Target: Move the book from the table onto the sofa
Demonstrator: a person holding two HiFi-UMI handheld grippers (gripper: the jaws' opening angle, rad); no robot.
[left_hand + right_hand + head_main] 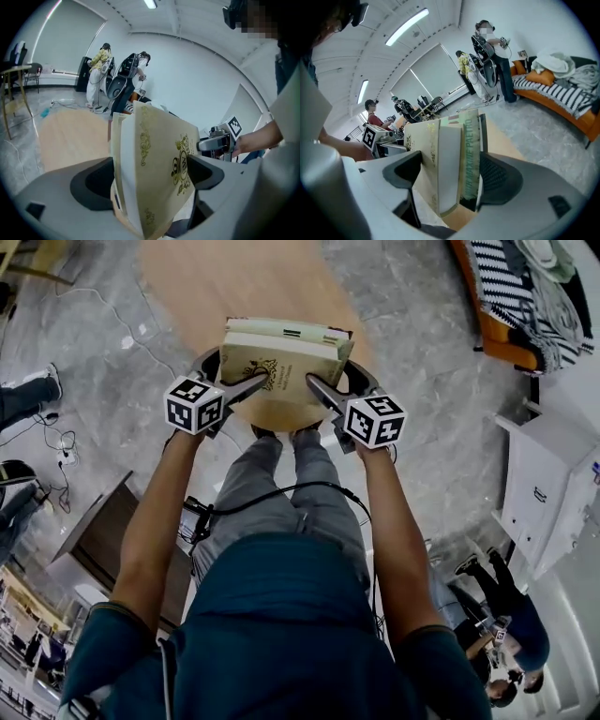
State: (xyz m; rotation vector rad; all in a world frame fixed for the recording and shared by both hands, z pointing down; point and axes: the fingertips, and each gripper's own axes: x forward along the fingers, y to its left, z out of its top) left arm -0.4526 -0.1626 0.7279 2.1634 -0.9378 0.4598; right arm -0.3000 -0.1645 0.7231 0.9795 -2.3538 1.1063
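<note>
A cream book with gold ornament (279,364) lies on top of a green-spined book, and both are held in the air over the near edge of the round wooden table (216,287). My left gripper (236,390) clamps the stack from the left and my right gripper (322,393) from the right. In the left gripper view the cream cover (164,164) fills the gap between the jaws of the left gripper (150,177). The right gripper (450,176) is shut across both books, the green spine (469,150) on its right. The orange sofa (511,306) with a striped blanket is at the far right.
A white cabinet (553,479) stands at the right and a dark box (103,531) at the left of my legs. Cables trail on the grey floor (56,442). People stand by equipment (119,79), and one stands next to the sofa (562,101).
</note>
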